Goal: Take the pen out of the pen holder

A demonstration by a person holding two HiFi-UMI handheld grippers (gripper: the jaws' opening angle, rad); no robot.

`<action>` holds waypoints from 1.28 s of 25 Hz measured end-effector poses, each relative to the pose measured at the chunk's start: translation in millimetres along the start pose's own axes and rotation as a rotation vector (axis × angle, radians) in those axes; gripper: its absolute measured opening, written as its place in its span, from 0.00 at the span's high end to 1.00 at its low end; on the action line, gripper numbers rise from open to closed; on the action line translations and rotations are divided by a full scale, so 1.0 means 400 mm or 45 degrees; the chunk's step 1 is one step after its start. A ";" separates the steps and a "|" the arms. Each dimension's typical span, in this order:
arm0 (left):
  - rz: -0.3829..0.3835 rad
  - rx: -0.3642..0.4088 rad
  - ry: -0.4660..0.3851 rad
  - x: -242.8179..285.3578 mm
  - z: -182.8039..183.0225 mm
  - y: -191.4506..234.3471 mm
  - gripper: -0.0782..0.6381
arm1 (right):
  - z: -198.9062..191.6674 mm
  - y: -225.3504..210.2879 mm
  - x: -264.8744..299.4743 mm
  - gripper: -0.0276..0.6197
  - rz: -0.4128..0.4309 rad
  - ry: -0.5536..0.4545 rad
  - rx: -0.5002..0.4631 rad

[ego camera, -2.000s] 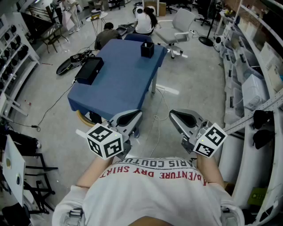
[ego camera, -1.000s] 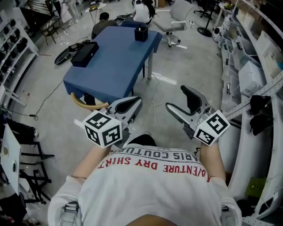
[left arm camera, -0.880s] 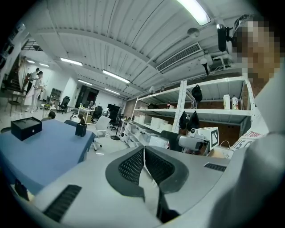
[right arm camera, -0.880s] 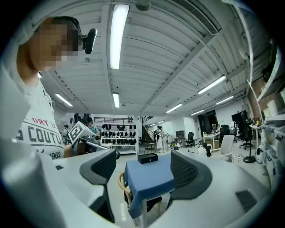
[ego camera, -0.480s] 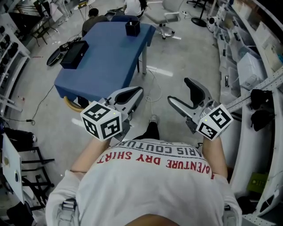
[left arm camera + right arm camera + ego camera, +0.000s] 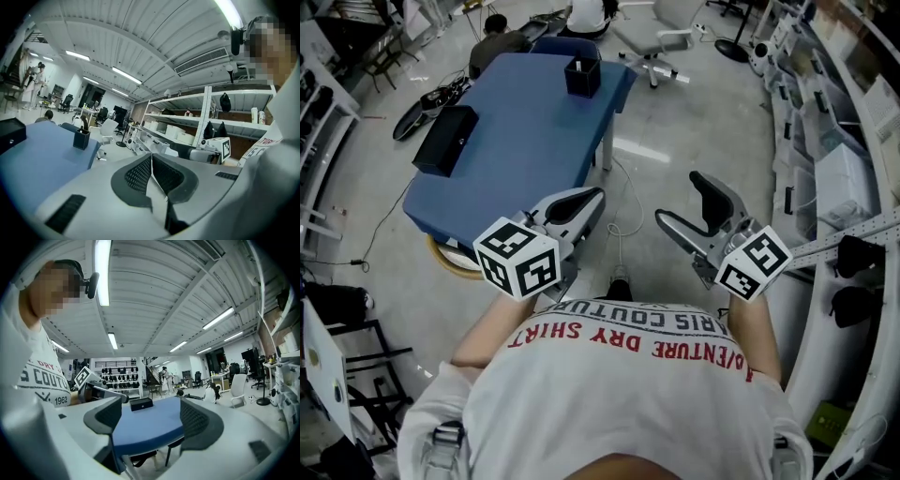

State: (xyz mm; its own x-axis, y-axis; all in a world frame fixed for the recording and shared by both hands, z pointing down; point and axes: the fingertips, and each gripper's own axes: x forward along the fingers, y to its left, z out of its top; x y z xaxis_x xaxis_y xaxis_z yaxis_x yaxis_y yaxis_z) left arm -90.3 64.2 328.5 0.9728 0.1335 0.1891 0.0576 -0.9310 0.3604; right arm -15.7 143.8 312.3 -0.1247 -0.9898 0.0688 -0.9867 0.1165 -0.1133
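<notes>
Fingers (image 6: 714,199) on your right gripper (image 6: 680,199) stand spread, empty; those on your left gripper (image 6: 592,197) press together. At the table's (image 6: 525,141) far end, the pen (image 6: 83,126) in the pen holder (image 6: 582,79) looks light, stiff, slick: pinch its exposed top.

Bright, even light frm ceiling strips (image 6: 101,268); soft shadows; glare on floor (image 6: 643,150). Gripper views: fisheye bend, dark corners (left tongs (image 6: 151,159) slightly soft).

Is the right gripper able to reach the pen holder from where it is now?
Probably not yet. The pen holder stands at the far end of the blue table, while the right gripper hangs over the floor, short of the table. Its fingers stand open and nothing blocks the way.
</notes>
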 end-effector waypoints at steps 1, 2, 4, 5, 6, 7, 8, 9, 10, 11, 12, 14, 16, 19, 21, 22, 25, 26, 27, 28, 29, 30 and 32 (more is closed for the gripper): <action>0.002 -0.005 0.000 0.028 0.016 0.027 0.85 | 0.003 -0.034 0.024 0.39 0.007 0.008 0.004; 0.006 -0.007 0.000 0.057 0.032 0.053 0.85 | 0.007 -0.070 0.049 0.39 0.014 0.014 0.008; 0.015 -0.009 -0.001 0.115 0.066 0.109 0.85 | 0.015 -0.143 0.099 0.39 0.028 0.025 0.015; 0.021 -0.013 -0.002 0.144 0.080 0.137 0.85 | 0.017 -0.179 0.124 0.39 0.036 0.031 0.020; 0.028 -0.019 -0.003 0.171 0.093 0.166 0.85 | 0.018 -0.213 0.150 0.39 0.045 0.036 0.026; 0.035 -0.029 -0.005 0.196 0.103 0.195 0.85 | 0.017 -0.244 0.176 0.39 0.055 0.043 0.032; 0.042 -0.040 -0.006 0.219 0.113 0.223 0.85 | 0.015 -0.273 0.201 0.39 0.067 0.049 0.040; 0.051 -0.051 -0.006 0.240 0.121 0.250 0.85 | 0.012 -0.299 0.226 0.39 0.080 0.056 0.049; 0.061 -0.059 -0.006 0.258 0.128 0.277 0.85 | 0.008 -0.320 0.249 0.39 0.095 0.063 0.057; 0.073 -0.065 -0.006 0.274 0.136 0.302 0.85 | 0.004 -0.339 0.272 0.39 0.111 0.069 0.064; 0.086 -0.069 -0.006 0.289 0.143 0.325 0.85 | 0.001 -0.356 0.293 0.39 0.126 0.073 0.069; 0.111 -0.077 -0.011 0.314 0.156 0.364 0.85 | -0.003 -0.386 0.329 0.39 0.153 0.079 0.076; 0.135 -0.086 -0.013 0.329 0.161 0.394 0.85 | -0.009 -0.409 0.359 0.39 0.171 0.080 0.090; 0.168 -0.094 -0.007 0.340 0.159 0.427 0.85 | -0.018 -0.428 0.391 0.39 0.197 0.076 0.114; 0.195 -0.098 -0.010 0.347 0.160 0.452 0.85 | -0.021 -0.445 0.413 0.39 0.219 0.075 0.117; 0.211 -0.102 -0.012 0.353 0.160 0.465 0.85 | -0.021 -0.457 0.425 0.39 0.231 0.073 0.118; 0.273 -0.123 -0.021 0.378 0.162 0.506 0.85 | -0.020 -0.505 0.461 0.39 0.277 0.072 0.123; 0.295 -0.130 -0.026 0.388 0.166 0.519 0.85 | -0.020 -0.524 0.474 0.39 0.295 0.076 0.123; 0.316 -0.134 -0.032 0.397 0.172 0.532 0.85 | -0.018 -0.543 0.489 0.39 0.314 0.079 0.122; 0.336 -0.138 -0.040 0.406 0.180 0.547 0.85 | -0.015 -0.560 0.505 0.39 0.333 0.083 0.121; 0.356 -0.142 -0.048 0.413 0.189 0.563 0.85 | -0.011 -0.576 0.524 0.39 0.352 0.086 0.118; 0.375 -0.146 -0.057 0.421 0.199 0.580 0.85 | -0.007 -0.590 0.545 0.39 0.372 0.090 0.114; 0.412 -0.156 -0.072 0.435 0.216 0.617 0.85 | -0.002 -0.617 0.588 0.39 0.413 0.100 0.106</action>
State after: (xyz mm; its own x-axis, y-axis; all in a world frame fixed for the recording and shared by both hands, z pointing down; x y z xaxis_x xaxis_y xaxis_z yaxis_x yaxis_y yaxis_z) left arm 112.6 -171.7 371.3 0.9474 -0.1842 0.2618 -0.2799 -0.8737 0.3979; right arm 198.2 -117.6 357.4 -0.4413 -0.8927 0.0914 -0.8829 0.4137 -0.2219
